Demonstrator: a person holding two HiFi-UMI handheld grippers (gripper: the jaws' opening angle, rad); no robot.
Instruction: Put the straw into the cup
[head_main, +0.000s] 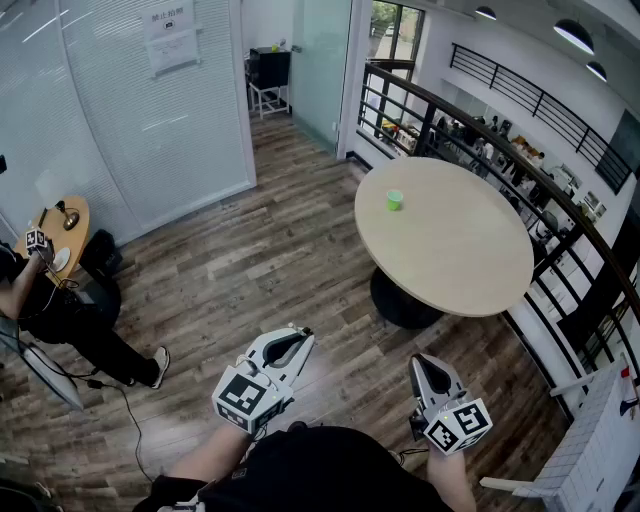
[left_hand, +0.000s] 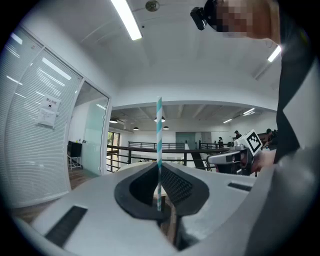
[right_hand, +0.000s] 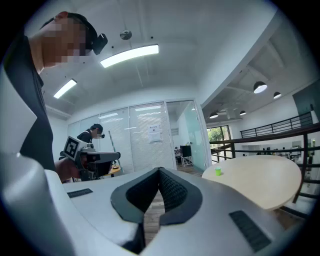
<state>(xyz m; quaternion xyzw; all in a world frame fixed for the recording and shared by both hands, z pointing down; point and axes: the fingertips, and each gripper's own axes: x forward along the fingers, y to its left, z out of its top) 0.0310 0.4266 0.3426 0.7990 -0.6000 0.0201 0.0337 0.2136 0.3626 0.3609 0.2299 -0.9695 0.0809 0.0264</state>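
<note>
A teal-and-white striped straw (left_hand: 159, 145) stands upright between the jaws of my left gripper (left_hand: 160, 169), which is shut on it. In the head view the left gripper (head_main: 302, 334) is low and centre over the wooden floor, and the straw is too thin to make out there. A small green cup (head_main: 394, 200) stands on the round beige table (head_main: 460, 260), far ahead and to the right of both grippers. My right gripper (head_main: 421, 359) hangs beside the left one, its jaws closed with nothing between them. The cup (right_hand: 218, 171) also shows in the right gripper view.
A black railing (head_main: 500, 150) curves behind the table. A glass partition (head_main: 130, 120) runs along the left. A seated person (head_main: 50, 310) is by a small round table (head_main: 62, 225) at far left. A white radiator (head_main: 590, 440) stands at lower right.
</note>
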